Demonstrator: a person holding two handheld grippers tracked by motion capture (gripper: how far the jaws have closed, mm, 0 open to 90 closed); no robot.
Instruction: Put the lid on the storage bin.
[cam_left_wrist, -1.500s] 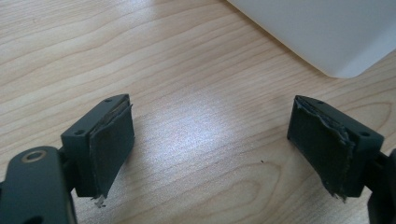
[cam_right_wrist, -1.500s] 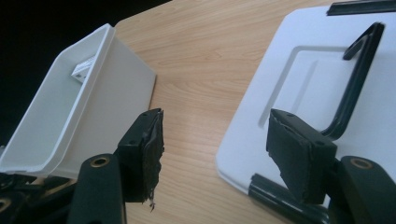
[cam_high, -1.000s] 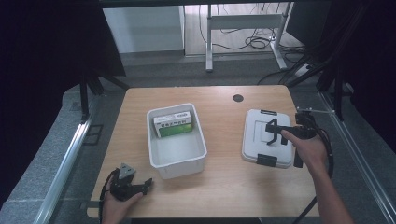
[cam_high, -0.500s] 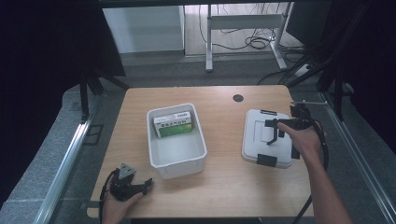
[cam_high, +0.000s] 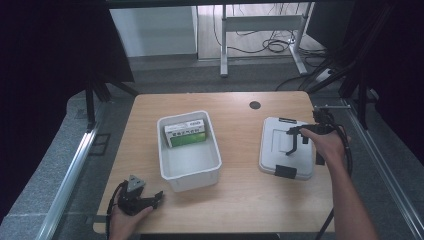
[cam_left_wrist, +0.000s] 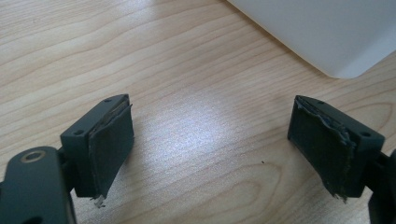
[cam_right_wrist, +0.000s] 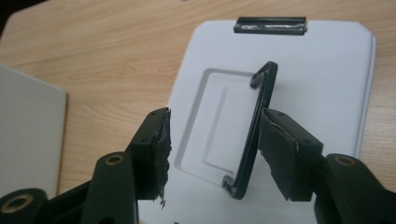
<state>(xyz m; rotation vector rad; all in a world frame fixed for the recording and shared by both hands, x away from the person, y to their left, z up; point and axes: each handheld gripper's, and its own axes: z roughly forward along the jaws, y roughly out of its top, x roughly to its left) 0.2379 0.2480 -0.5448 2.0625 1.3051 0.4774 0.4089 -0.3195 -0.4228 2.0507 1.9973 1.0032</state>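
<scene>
Now closing on the lid's handle

Right hand-held gripper, jaws narrowing yet unclamped, is straddling the raised black handle, running six to twelve o'clock, touching its right pad.

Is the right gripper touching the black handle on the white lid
Touching, on one side. In the right gripper view, the raised handle of the lid rests against one pad of the right gripper; the other pad stands clear.

**Wood, plastic and worn pads**

We see a table of light wood grain with a soft sheen. The lid looks smooth white plastic, its handle glossy black. The bin is matt white plastic. Gripper pads look rough and frayed.
</scene>
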